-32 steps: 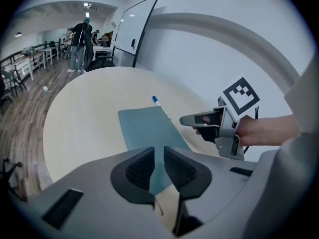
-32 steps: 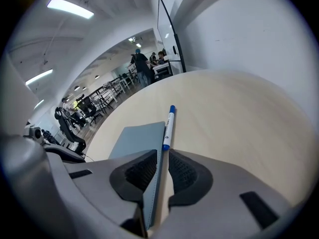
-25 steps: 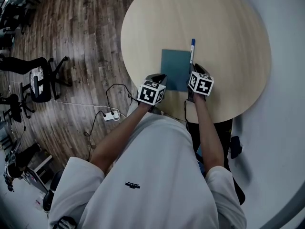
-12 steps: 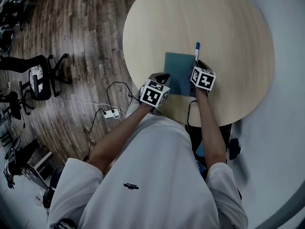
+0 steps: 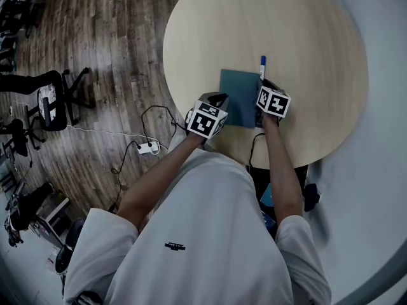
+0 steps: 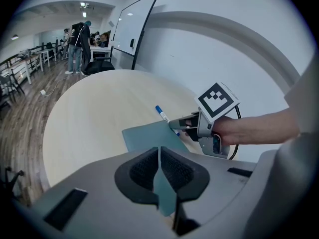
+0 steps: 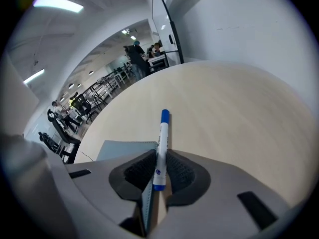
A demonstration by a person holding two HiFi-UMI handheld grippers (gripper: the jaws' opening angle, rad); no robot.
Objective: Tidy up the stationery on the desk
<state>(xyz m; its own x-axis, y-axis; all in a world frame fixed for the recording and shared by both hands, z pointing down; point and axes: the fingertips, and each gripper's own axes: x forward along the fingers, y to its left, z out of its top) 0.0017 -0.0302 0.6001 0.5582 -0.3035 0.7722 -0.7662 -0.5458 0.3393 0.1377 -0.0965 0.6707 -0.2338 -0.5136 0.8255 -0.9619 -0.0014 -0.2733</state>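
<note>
A teal notebook [image 5: 240, 97] lies flat on the round beige table [image 5: 286, 30], close to its near edge. My left gripper [image 5: 219, 100] is shut on the notebook's near left part; the teal sheet [image 6: 149, 136] shows pinched between the jaws of that gripper [image 6: 159, 166]. A white marker with a blue cap [image 5: 262, 64] lies along the notebook's right edge. My right gripper [image 5: 264, 86] is shut on the marker [image 7: 162, 143], cap pointing away. In the right gripper view the notebook's edge [image 7: 124, 151] also runs in between the jaws of the right gripper [image 7: 158, 171].
A power strip with cables [image 5: 147, 148] lies on the wooden floor left of the table, and office chairs [image 5: 51, 107] stand farther left. A whiteboard [image 6: 132, 31] and several people [image 6: 79, 39] are beyond the table's far side.
My right gripper has slid a little forward along the marker, so less of it sticks out. The left gripper and the notebook have barely moved.
</note>
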